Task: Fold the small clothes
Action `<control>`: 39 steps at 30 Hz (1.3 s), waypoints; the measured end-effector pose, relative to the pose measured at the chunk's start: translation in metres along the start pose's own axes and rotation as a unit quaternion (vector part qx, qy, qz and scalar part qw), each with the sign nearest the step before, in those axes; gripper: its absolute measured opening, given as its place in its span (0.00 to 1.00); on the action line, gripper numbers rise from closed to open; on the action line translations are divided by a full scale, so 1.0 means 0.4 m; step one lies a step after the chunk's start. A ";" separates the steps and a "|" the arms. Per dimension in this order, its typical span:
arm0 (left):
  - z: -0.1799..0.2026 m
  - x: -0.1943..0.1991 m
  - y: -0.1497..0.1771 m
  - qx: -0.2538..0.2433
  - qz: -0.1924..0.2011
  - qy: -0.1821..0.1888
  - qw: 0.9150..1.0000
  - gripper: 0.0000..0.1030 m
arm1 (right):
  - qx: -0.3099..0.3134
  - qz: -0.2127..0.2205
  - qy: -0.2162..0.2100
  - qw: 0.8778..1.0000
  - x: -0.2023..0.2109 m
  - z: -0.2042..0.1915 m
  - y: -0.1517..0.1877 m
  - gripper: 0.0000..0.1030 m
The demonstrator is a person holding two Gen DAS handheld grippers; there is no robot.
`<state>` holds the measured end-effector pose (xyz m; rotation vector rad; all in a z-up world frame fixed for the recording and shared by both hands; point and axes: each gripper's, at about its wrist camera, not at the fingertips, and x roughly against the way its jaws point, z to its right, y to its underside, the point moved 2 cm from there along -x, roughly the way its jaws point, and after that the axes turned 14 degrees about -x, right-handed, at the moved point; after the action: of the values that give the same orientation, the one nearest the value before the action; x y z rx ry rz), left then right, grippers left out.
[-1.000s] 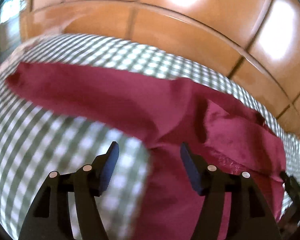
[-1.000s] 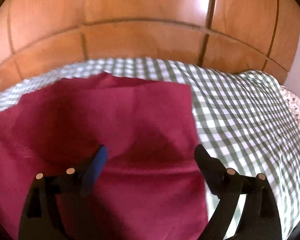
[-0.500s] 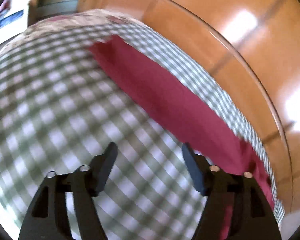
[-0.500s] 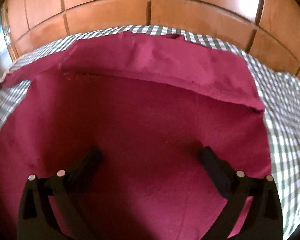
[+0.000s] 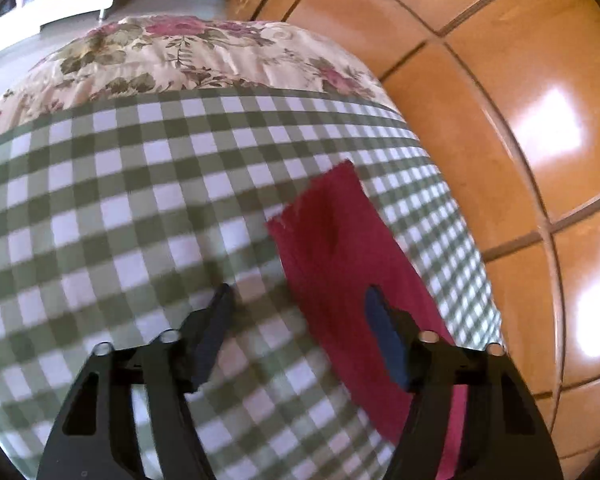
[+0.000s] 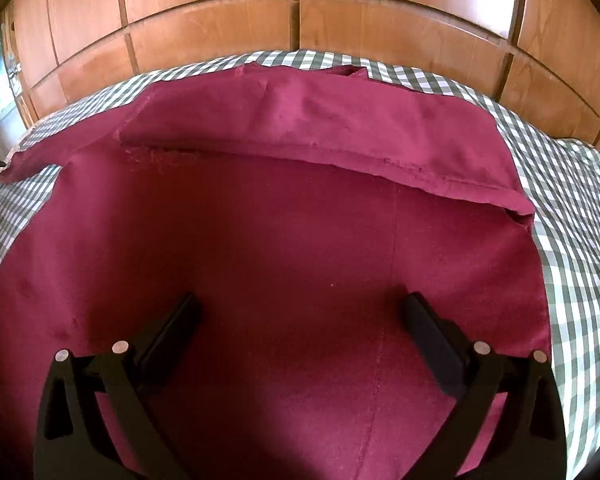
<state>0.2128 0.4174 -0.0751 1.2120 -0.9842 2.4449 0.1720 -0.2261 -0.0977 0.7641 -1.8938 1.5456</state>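
Left wrist view: the left tongs (image 5: 300, 312) hang over a green-and-white checked cloth (image 5: 120, 208) that covers the surface below. Their jaws stand partly apart and have just been closing, with nothing pinched between them. The left finger (image 5: 214, 332) is above bare checks, and the right finger (image 5: 384, 340) is above a narrow strip of the maroon garment (image 5: 340, 248). That strip ends in a frayed corner ahead of the tongs and runs back under the right finger toward the lower edge of the frame. Whether the pads touch the fabric cannot be told. Beyond the checked cloth lies a floral bedspread (image 5: 188, 52), and to the right rises a panelled wooden wardrobe (image 5: 520, 120) with bright glare on its doors.

In the right wrist view, the maroon garment (image 6: 280, 240) fills most of the frame, spread flat on the checked cloth (image 6: 580, 260). Its far edge is folded back toward the camera in a wide band (image 6: 320, 128), with a raw hem along the fold's near side. At the far left a narrow arm of the garment reaches out over the checks. The right tongs (image 6: 300, 320) stand wide apart over the middle of the garment, gripping nothing. The wooden wardrobe (image 6: 220, 12) runs along the back.
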 end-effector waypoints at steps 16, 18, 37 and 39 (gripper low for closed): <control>0.328 0.143 0.102 -0.155 0.051 0.138 0.977 0.07 | -0.003 0.001 -0.006 1.000 -0.003 0.004 -0.002 0.98; 0.433 0.168 0.167 -0.205 0.048 0.170 0.963 0.07 | -0.003 0.002 -0.007 1.000 -0.002 0.003 -0.002 0.98; 0.663 0.151 0.687 -0.413 -0.041 0.210 0.885 0.59 | -0.036 -0.017 -0.040 0.998 0.031 -0.003 -0.038 0.85; 0.619 0.150 0.684 -0.409 -0.031 0.191 0.892 0.59 | -0.060 -0.028 -0.085 0.994 0.041 -0.023 -0.063 0.74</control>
<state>0.1955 0.0448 -0.0496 0.4397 -1.5587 1.7558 0.1802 -0.2227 -0.0675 0.9115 -2.0477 1.3563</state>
